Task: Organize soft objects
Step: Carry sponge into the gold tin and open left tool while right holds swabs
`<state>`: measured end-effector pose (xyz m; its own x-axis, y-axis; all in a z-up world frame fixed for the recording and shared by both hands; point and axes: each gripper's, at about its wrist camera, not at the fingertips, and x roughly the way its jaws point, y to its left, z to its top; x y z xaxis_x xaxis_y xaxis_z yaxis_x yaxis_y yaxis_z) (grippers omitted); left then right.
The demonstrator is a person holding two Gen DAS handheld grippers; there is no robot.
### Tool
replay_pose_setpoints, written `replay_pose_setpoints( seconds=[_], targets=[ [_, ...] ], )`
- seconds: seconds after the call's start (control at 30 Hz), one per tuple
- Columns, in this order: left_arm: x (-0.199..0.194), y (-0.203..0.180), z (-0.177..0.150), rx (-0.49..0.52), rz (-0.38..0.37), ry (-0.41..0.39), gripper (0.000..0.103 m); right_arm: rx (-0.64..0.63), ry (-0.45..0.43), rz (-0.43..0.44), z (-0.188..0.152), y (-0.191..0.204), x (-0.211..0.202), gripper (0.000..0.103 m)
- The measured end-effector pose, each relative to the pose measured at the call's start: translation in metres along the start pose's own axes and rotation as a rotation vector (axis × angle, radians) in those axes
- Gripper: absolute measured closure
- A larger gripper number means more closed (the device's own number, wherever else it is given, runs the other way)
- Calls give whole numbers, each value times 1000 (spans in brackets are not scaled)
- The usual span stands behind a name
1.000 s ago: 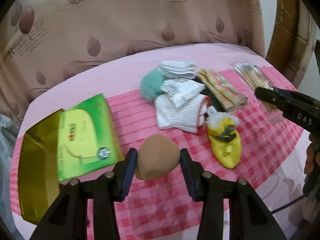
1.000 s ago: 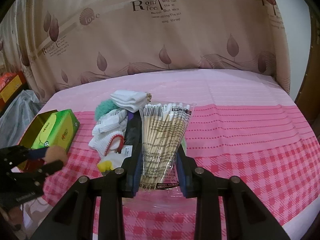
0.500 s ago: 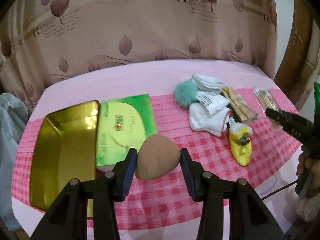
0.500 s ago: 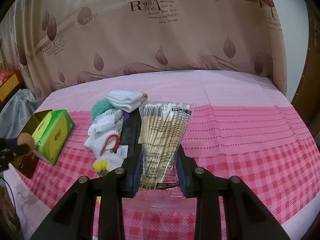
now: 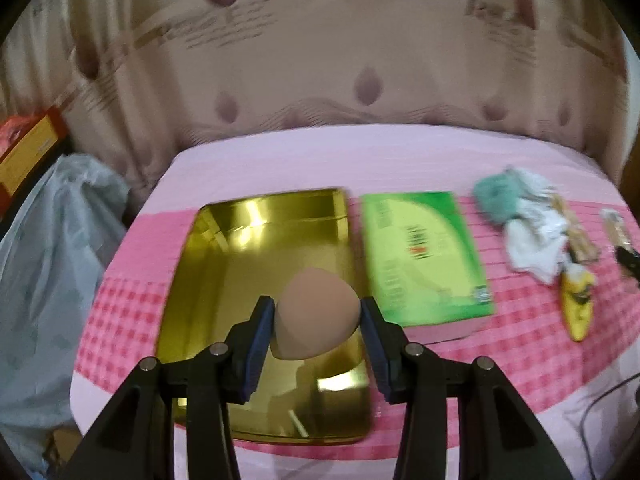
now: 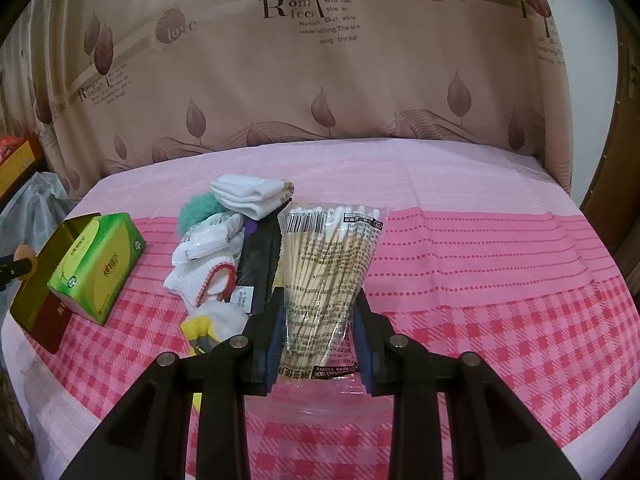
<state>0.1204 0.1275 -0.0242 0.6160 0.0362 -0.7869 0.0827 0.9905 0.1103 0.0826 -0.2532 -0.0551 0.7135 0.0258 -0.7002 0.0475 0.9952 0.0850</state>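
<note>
Left view blurred, sock pile [image 5: 532, 236] hard to read, left tool [image 5: 318, 314] gripping beige sponge [image 5: 316, 314] over gold tin [image 5: 224, 264], right tool [image 6: 316, 334] clamping cotton-swab bag [image 6: 328, 276], green tissue box [image 6: 96, 264] alongside.

- Tan teardrop-shaped makeup sponge [image 5: 316, 314]: pinched between the left gripper [image 5: 317, 322] pads, above the shiny gold tin tray [image 5: 224, 264].
- Clear packet of wooden cotton swabs [image 6: 326, 276]: clamped upright in the right gripper [image 6: 318, 342].

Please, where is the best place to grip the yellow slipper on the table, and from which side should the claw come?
Grip the yellow slipper across its narrow middle, coming from above. It lies flat and long on the tablecloth, with free cloth at its sides; the white socks crowd its far end.
</note>
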Motion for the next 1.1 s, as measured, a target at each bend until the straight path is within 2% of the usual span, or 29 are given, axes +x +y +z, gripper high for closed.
replay_pose_setpoints(
  seconds=[0.17, 0.47, 0.6, 0.7, 0.97, 1.03, 1.07, 1.1],
  targets=[
    [25, 36, -11, -51, 63, 63, 59, -14, 1, -11, -1, 4, 1, 75],
    [53, 78, -32, -114, 109, 126, 58, -43, -23, -24, 0, 20, -8, 75],
    [59, 88, -33, -123, 127, 125, 58, -53, -27, -17, -3, 30, -14, 75],
    [67, 89, -34, -132, 110, 149, 58, -61, -26, -2, -5, 41, -18, 75],
    [75, 92, -38, -148, 133, 193, 56, -118, -26, 47, -5, 76, -25, 75],
    [75, 94, -39, -157, 119, 205, 55, -135, -27, 58, -4, 87, -26, 75],
    [74, 94, -39, -158, 118, 205, 55, -150, -27, 62, -3, 93, -27, 75],
    [73, 93, -39, -158, 113, 203, 49, -160, -27, 65, -3, 97, -28, 75]
  ],
)
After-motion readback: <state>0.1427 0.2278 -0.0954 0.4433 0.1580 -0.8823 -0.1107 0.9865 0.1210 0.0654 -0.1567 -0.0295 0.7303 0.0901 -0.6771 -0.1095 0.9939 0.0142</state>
